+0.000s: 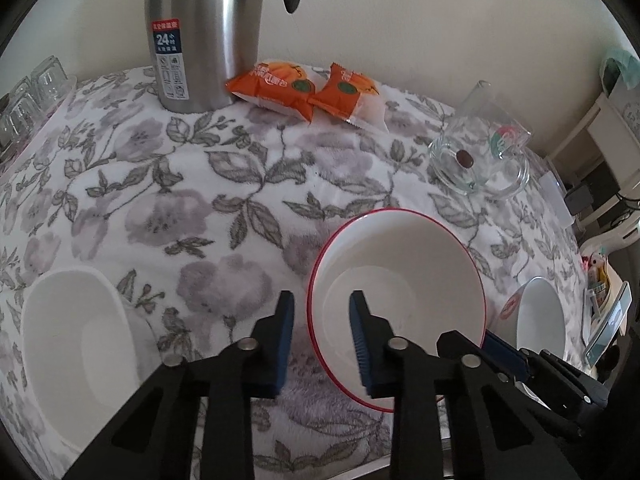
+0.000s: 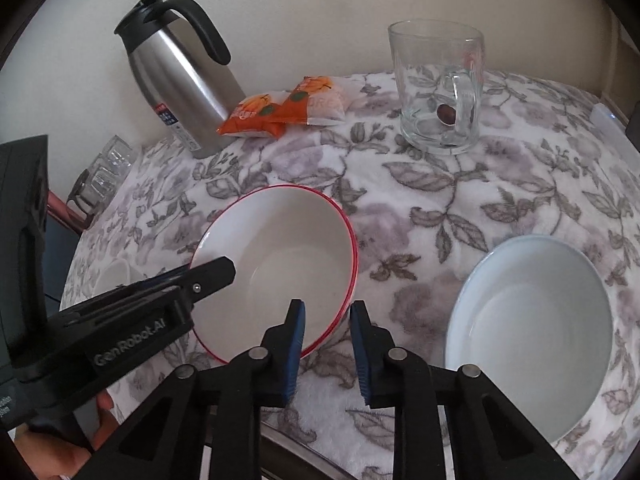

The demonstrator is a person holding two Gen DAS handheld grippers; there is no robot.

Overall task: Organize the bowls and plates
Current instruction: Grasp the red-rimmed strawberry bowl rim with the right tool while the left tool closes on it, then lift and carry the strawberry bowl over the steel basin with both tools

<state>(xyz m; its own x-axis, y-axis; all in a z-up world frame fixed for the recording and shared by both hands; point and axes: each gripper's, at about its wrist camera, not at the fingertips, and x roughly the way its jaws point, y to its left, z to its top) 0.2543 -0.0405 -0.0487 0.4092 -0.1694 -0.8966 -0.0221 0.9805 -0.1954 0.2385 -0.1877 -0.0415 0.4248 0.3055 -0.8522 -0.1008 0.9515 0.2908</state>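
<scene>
Low in the centre of both wrist views, a red-rimmed white bowl point(image 1: 400, 304) sits tilted on the floral cloth point(image 1: 168, 184). The left gripper point(image 1: 322, 340) clamps its left rim, one pad inside and one outside; the right gripper point(image 2: 328, 344) pinches the opposite rim the same way. A plain white bowl point(image 2: 532, 332) rests at lower right, another white bowl point(image 1: 76, 352) at lower left.
</scene>
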